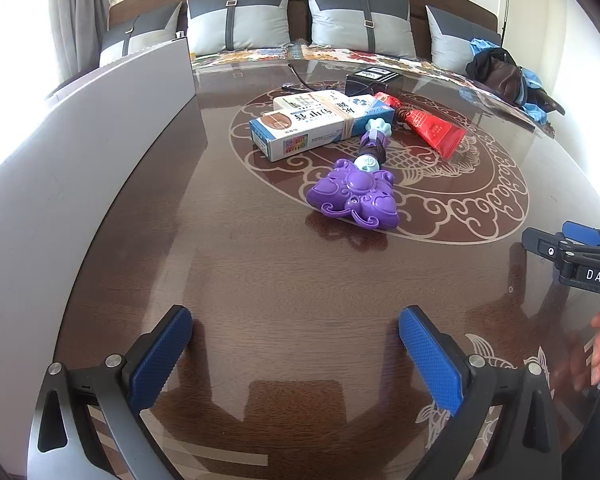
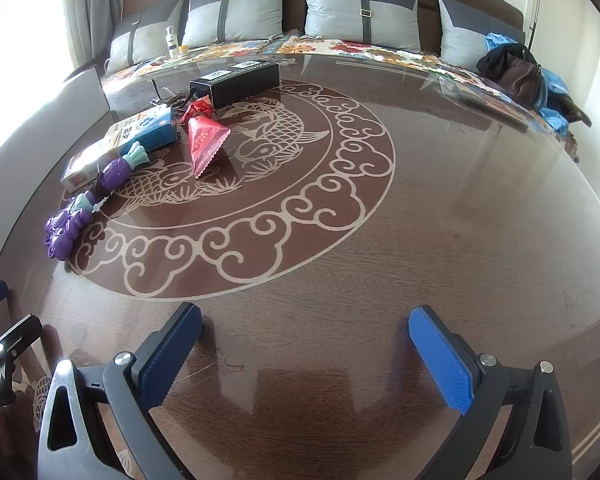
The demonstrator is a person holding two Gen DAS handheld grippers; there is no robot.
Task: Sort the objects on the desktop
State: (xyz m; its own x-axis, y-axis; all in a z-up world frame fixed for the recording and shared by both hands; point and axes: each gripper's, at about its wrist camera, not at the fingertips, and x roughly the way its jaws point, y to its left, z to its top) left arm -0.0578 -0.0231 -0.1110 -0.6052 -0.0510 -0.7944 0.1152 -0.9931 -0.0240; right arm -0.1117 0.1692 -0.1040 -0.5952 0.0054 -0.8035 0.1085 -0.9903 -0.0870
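Purple plastic marked the nearest item: a toy wand lay on the glass-topped table, its handle running back to touch the bundled white-and-blue boxes. Beyond those boxes lay a red pouch and, farther back, a black box. All four sat clustered together, so sorting looked not yet begun; nothing appeared grouped or set apart, and every piece remained to be placed.

Both tools were empty. The left gripper had its blue pads spread wide over bare wood, with the wand ahead of it and slightly right, well apart. The right gripper was likewise spread, holding nothing, and from it the wand lay far off to the left, ahead.
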